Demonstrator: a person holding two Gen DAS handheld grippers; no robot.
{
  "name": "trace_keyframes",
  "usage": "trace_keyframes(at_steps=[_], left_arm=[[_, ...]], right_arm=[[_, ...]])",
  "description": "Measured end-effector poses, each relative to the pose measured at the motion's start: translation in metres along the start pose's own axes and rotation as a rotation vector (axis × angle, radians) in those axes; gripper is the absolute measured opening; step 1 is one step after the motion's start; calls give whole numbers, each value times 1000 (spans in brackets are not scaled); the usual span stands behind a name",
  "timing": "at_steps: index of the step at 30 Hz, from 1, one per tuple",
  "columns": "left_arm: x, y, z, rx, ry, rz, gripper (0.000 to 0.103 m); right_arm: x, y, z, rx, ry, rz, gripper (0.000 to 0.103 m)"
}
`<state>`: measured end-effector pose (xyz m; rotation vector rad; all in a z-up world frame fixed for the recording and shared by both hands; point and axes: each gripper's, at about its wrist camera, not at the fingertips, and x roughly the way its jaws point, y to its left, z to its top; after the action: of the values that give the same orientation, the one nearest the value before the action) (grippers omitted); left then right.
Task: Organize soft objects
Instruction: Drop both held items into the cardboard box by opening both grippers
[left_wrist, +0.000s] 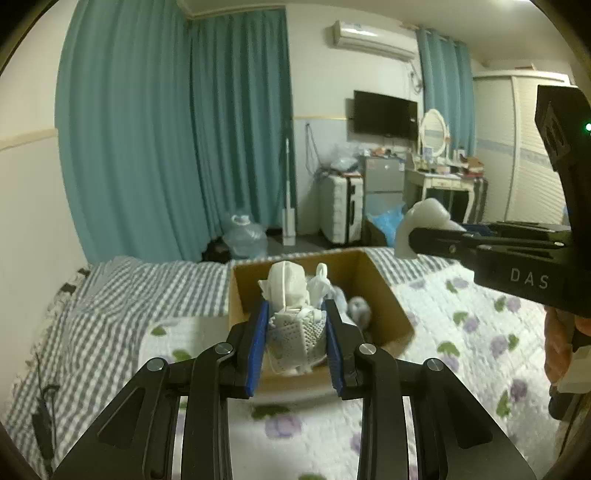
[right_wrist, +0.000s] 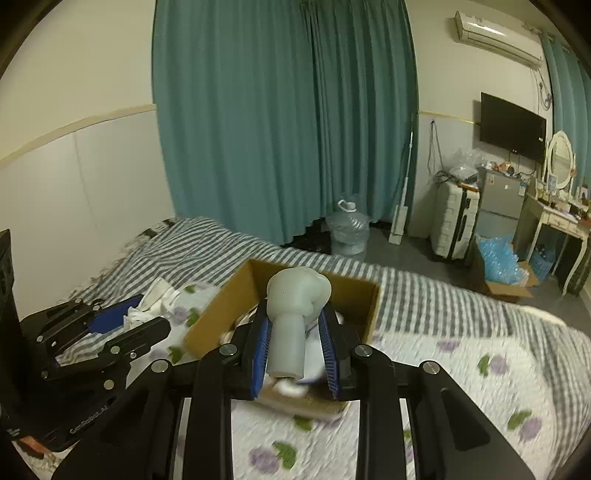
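Note:
A brown cardboard box (left_wrist: 384, 291) stands open on the bed, with soft white items and a grey toy (left_wrist: 358, 306) inside. My left gripper (left_wrist: 295, 314) is shut on a white mesh fabric bundle (left_wrist: 295, 328) held over the box's near edge. My right gripper (right_wrist: 295, 325) is shut on a pale white mushroom-shaped soft toy (right_wrist: 295, 295), held above the box (right_wrist: 218, 310). In the left wrist view the right gripper (left_wrist: 436, 236) reaches in from the right with the toy (left_wrist: 421, 221). The left gripper (right_wrist: 125, 321) shows at the left in the right wrist view.
The bed has a flowered quilt (left_wrist: 480, 332) over a grey striped sheet (left_wrist: 147, 288). Teal curtains (left_wrist: 184, 129), a water jug (left_wrist: 245, 236), a white suitcase (left_wrist: 340, 206), a dresser with mirror (left_wrist: 439, 177) and a wardrobe (left_wrist: 524, 155) stand beyond the bed.

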<state>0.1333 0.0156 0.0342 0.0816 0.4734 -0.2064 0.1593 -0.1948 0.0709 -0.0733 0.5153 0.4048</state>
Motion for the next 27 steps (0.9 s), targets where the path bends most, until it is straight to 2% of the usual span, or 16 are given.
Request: trace_keyframes(at_steps=[5,12,17,20,21,22,23,25,27], left_arm=[[38,9,22,0,-5,9,28],[112,20,38,-2,46,8,28],[167,27,31,31,123,43,29],[183,32,24,47,139,70,32],[183,31,23,51,139,71,33],[185,31,21,59,143,73,33],[186,31,19,67,144,75,35],[186,27,18,86,154,103,57],[188,25,18,103,159,153,58]], right_arm=[[43,-8,18,-9,16,-29,25],[118,-24,14,7,83,-55,25],[159,-40,1,50,131,-55,27],[169,-48,-4,76,135,-33,31],[171,-49,-5,81,135,-25,34],[171,-50,-4,84,132,-26,41],[170,-51,-3,85,128,-34,56],[159,-53,1,97,94,-47,72],[148,-55,6,110,76,-47,72]])
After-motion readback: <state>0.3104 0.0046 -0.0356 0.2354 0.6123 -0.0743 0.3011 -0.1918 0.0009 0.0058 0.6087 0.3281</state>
